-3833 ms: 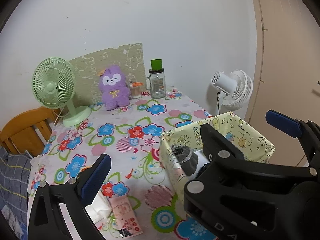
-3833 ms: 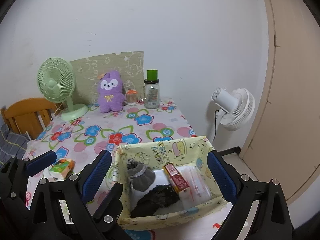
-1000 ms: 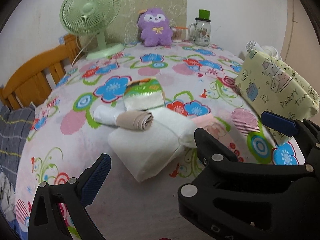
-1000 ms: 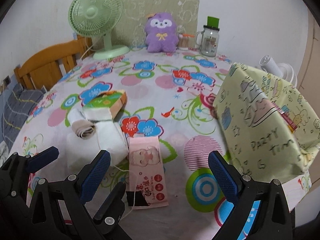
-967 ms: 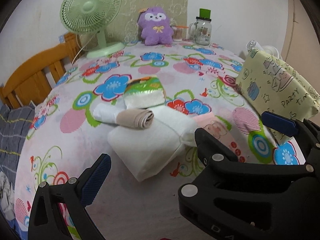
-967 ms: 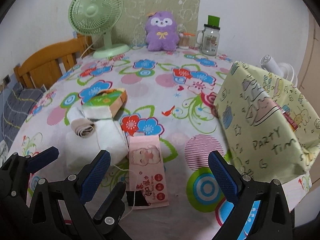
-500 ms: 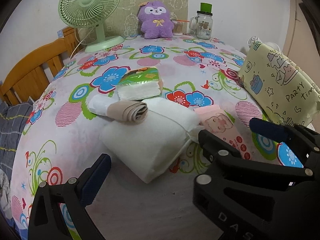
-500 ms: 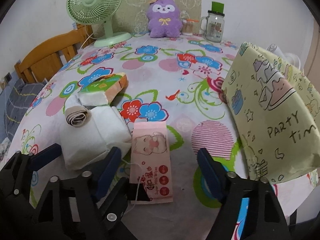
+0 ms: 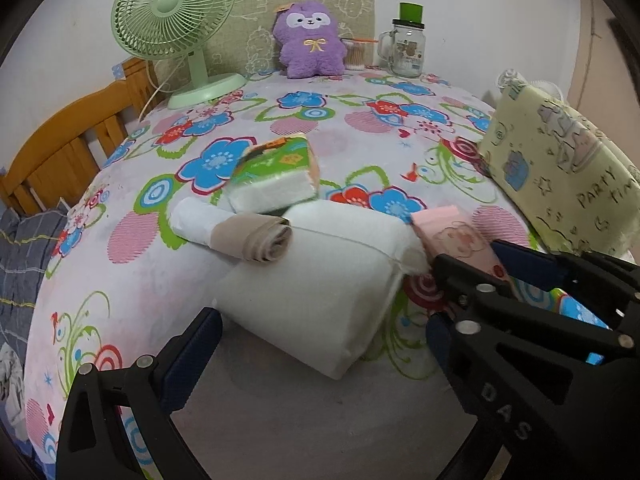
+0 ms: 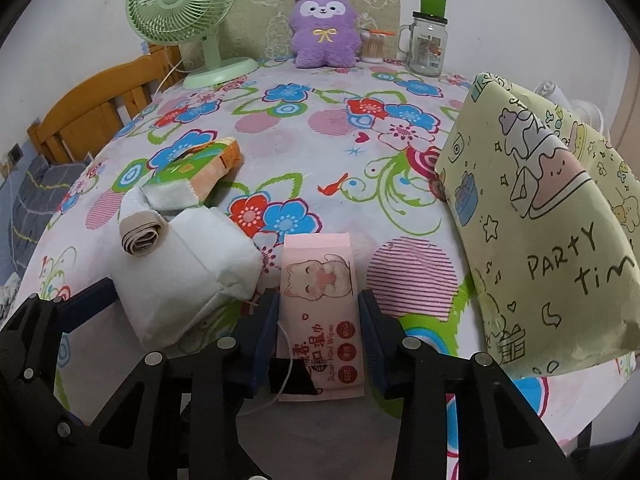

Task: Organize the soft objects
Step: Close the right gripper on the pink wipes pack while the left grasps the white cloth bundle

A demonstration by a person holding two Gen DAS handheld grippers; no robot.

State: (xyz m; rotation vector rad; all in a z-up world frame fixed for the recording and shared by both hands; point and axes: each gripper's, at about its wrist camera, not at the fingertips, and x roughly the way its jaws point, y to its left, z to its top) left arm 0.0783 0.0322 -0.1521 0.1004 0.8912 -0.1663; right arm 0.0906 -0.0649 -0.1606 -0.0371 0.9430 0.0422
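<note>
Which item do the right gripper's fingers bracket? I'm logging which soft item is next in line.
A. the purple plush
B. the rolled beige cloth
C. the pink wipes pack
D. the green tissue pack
C: in the right wrist view, the right gripper has one blue-padded finger on each side of the pink wipes pack, which lies flat on the floral tablecloth.

Home, likely bedroom or child's room. Tabletop [image 10: 280, 432] under floral cloth; purple plush toy [image 10: 324, 24], green desk fan [image 10: 182, 4], glass mug jar [image 10: 426, 48] at far edge against white wall. Wooden chair back [image 10: 92, 116] at left. Cartoon-print fabric bin [image 10: 540, 216] at right.
</note>
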